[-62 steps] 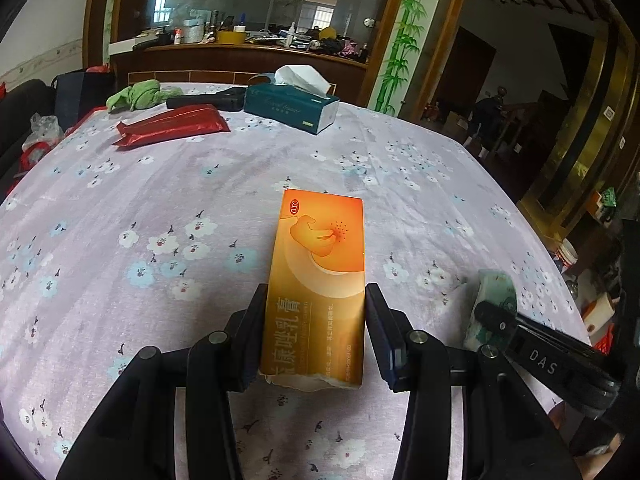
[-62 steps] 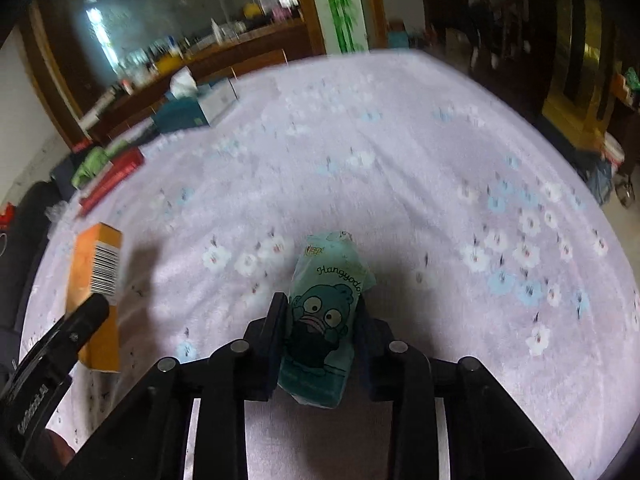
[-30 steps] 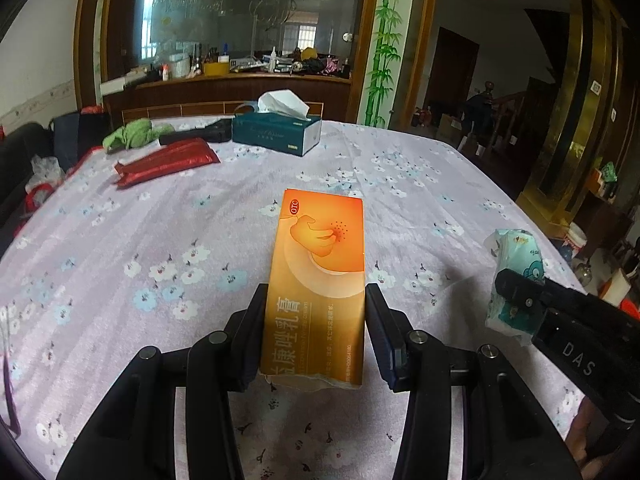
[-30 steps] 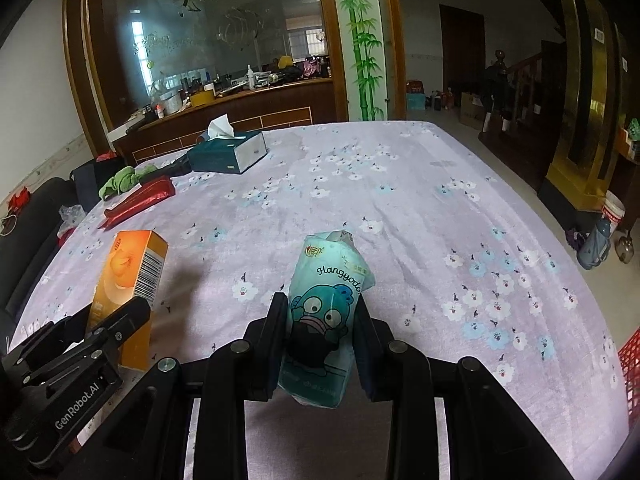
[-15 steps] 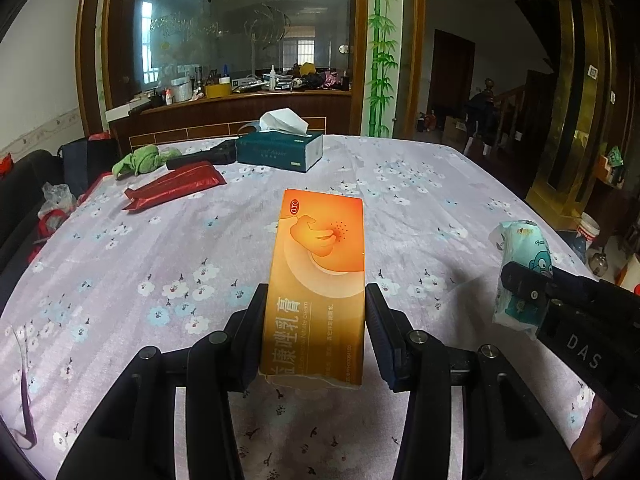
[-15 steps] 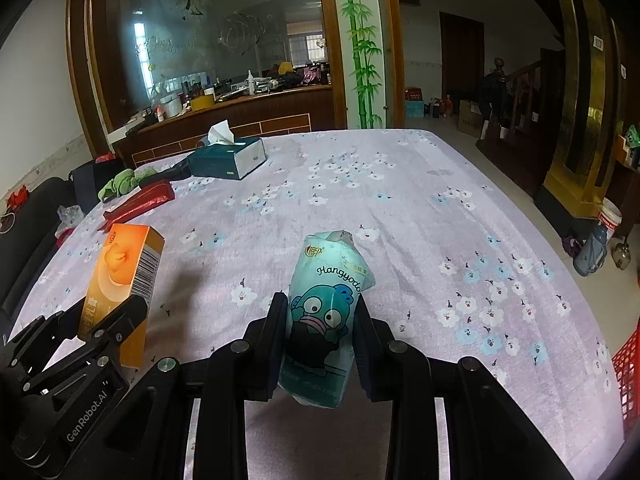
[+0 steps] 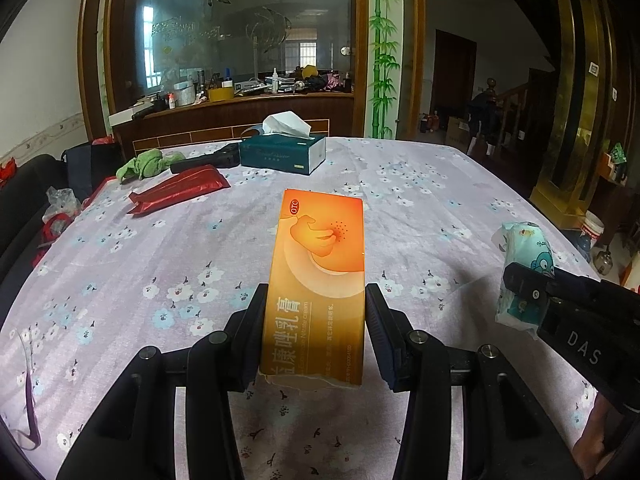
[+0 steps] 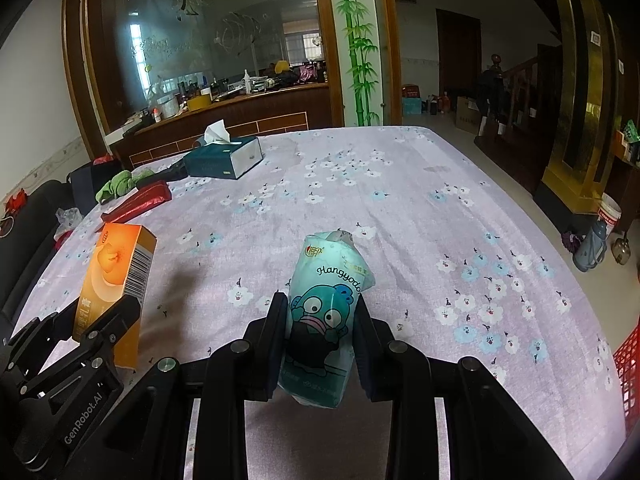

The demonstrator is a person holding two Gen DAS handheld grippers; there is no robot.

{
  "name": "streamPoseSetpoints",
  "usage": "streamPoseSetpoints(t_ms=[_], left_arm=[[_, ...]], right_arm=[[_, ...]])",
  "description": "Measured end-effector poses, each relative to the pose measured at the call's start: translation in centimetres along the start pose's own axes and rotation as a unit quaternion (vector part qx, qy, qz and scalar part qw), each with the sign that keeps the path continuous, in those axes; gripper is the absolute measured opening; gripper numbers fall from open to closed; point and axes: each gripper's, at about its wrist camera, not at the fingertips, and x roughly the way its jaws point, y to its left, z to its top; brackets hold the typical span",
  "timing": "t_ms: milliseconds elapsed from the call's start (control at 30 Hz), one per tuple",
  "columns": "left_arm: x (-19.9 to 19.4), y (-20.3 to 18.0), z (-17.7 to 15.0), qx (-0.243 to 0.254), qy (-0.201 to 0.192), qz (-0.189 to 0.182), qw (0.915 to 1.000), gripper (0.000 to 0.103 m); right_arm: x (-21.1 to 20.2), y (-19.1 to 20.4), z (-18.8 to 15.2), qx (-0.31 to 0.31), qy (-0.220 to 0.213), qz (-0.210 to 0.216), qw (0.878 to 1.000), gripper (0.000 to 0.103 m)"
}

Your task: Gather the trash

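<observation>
The left tool (image 7: pixel 316 332) clamps a flat orange cardboard medicine box (image 7: pixel 318 280) lengthwise; the right tool (image 8: pixel 320 340) pinches a crumpled teal cartoon-printed plastic wrapper (image 8: pixel 322 312). Both are raised above the floral-clothed counter (image 8: pixel 420 216), probably for carrying to a bin.

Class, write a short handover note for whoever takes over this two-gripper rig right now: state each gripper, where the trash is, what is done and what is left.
Left gripper: shut on the orange cardboard cream box, held above the table.
Right gripper: shut on the teal cartoon-print tissue pack, also lifted.
Done: both pieces picked up off the floral purple tablecloth.
Left: drop both off. No bin is clearly visible, though a red crate edge shows at the table's right side. Near the far edge remain a red foil wrapper, a green crumpled cloth and a dark green tissue box; the wrapper looks like the next trash.
</observation>
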Motion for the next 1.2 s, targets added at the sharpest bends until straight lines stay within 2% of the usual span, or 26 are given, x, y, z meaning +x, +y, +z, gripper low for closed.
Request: streamPoseSetpoints(t_ms=[467,1200], left_arm=[[-0.09,0.16,0.0,0.0,0.0,0.001,1.0,0.045],[-0.46,0.84,0.3,-0.001,-0.005,0.003,1.0,0.045]], right_arm=[[-0.11,-0.09,-0.04,0.005,0.0,0.003,1.0,0.032],[-0.71,-0.09,-0.07,0.005,-0.018,-0.016,1.0,0.032]])
